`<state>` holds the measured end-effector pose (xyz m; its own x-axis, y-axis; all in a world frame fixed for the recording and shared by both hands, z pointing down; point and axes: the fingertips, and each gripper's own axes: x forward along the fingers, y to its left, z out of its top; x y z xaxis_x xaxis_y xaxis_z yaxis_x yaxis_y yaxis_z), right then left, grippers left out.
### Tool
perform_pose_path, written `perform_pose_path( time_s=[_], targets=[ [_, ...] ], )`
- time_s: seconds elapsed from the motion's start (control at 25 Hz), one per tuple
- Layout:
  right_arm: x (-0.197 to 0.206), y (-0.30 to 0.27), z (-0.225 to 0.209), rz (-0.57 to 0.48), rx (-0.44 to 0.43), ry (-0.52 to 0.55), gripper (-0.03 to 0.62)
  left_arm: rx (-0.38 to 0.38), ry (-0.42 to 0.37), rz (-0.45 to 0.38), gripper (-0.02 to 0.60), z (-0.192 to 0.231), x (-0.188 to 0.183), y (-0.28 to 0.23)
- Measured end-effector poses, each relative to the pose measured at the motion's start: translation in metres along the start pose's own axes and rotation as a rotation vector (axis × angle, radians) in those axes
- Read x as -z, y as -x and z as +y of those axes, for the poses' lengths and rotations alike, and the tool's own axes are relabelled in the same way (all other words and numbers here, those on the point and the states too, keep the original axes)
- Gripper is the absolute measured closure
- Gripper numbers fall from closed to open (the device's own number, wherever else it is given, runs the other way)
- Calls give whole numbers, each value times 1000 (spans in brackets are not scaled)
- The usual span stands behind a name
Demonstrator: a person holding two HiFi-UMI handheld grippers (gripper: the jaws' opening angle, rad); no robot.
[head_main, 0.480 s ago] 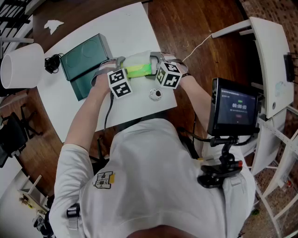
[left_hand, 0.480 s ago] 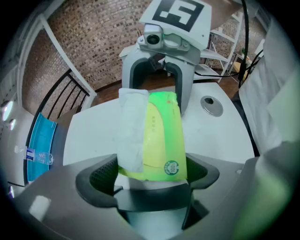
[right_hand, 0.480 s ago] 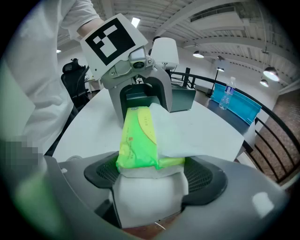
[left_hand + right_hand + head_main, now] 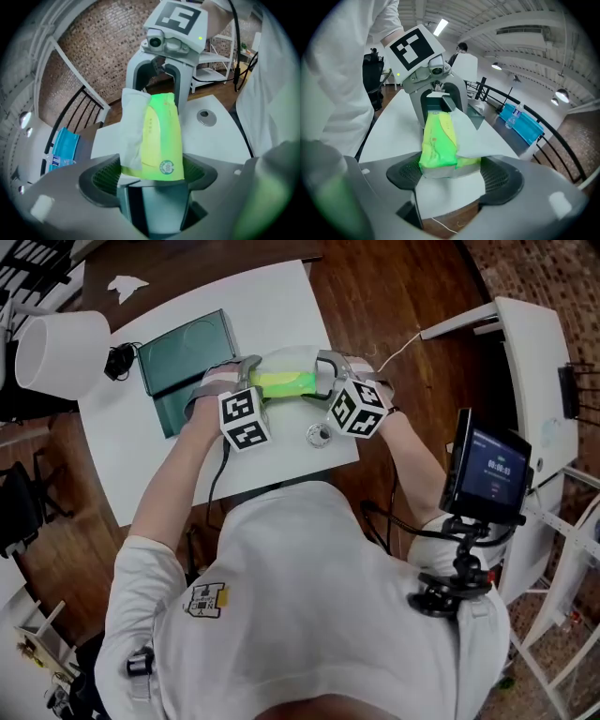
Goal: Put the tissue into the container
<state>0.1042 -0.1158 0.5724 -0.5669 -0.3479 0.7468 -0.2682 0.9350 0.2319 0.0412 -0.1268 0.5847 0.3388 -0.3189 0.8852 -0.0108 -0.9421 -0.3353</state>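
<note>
**A:** Where is the tissue pack [image 4: 284, 382] lying, and how is it likely to be handling?

**B:** It is lying on the table [image 4: 281, 306], just to the right of the container [image 4: 183, 357], with its long axis pointing away from the container. I am judging it light and soft. It is folded paper under glossy green film, so it is probably yielding to pressure and slipping a little. A pale flap is running along one long side, and that is looking too loose to grab.

**A:** So where should the hold be going?

**B:** Across the short ends, where the film is sealed and the stack is giving some firmness. Both tools are sitting there.

**A:** What are the grippers doing?

**B:** The left gripper [image 4: 253, 381] is reaching in from the container's side and the right gripper [image 4: 323, 381] from the side away from the container. They are facing each other along the pack. Each is standing with its jaws spread wide around one end. The pads are lying close against the film, but I am seeing no dent, so I am reading neither as squeezing.

**A:** And the arms?

**B:** Both forearms are angling inward from the body, with the marker cubes riding nearest the person. I am not managing to tell whether the container's lid is on.
</note>
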Motion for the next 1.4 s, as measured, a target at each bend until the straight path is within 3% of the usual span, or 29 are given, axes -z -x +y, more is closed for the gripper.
perform_pose_path(
  time_s=[0.16, 0.32, 0.44, 0.56, 1.0, 1.28, 1.36, 1.4],
  targets=[
    [-55, 1, 11, -55, 24, 74, 230, -72, 22, -3, 189, 2, 30, 47],
    [-116, -35, 33, -111, -16, 132, 229, -108, 72, 65, 189, -3, 96, 83],
    [-150, -78, 48, -121, -74, 159, 229, -95, 128, 117, 189, -7, 152, 90],
    [-158, -111, 55, -91, -115, 154, 229, -56, 161, 140, 189, -11, 188, 78],
    [-137, -133, 57, 1, -161, 110, 221, 40, 170, 170, 190, -18, 195, 47],
    [-127, -126, 56, 8, -190, 83, 157, 49, 192, 183, 196, -21, 200, 35],
    [-126, -119, 53, -7, -171, 64, 163, 51, 208, 186, 199, -22, 205, 30],
    [-127, -115, 51, -21, -156, 55, 203, 51, 216, 181, 198, -22, 207, 28]
  ],
)
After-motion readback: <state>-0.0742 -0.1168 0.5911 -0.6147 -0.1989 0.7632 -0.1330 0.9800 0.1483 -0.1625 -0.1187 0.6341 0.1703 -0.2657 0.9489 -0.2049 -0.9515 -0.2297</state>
